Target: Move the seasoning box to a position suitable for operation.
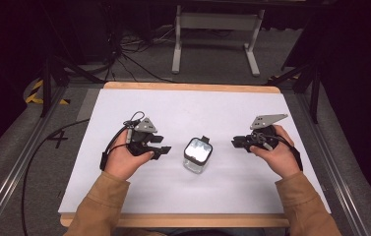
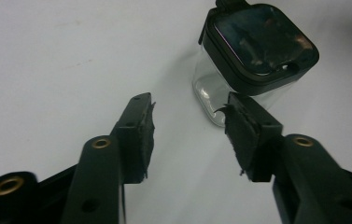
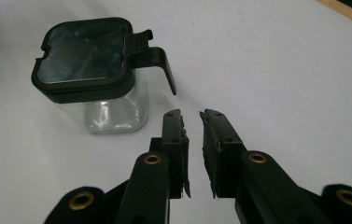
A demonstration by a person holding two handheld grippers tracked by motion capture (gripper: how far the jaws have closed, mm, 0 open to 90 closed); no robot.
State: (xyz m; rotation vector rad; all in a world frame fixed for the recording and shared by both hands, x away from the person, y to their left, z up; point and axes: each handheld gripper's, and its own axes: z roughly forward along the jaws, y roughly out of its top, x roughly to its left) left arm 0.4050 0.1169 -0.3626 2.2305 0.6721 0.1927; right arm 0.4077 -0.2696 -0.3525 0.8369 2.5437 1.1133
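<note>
While one clear glass jar [image 1: 197,155] with one black lid [image 3: 86,52] stands upright near the middle of the white worktop [image 1: 124,191], I hold my two tools either side of it. Left of the jar, my left tool [image 2: 190,126] has its jaws well apart, empty, just beside the glass. Right of the jar, my right tool [image 3: 192,140] shows a narrow gap, clamping nothing.
</note>
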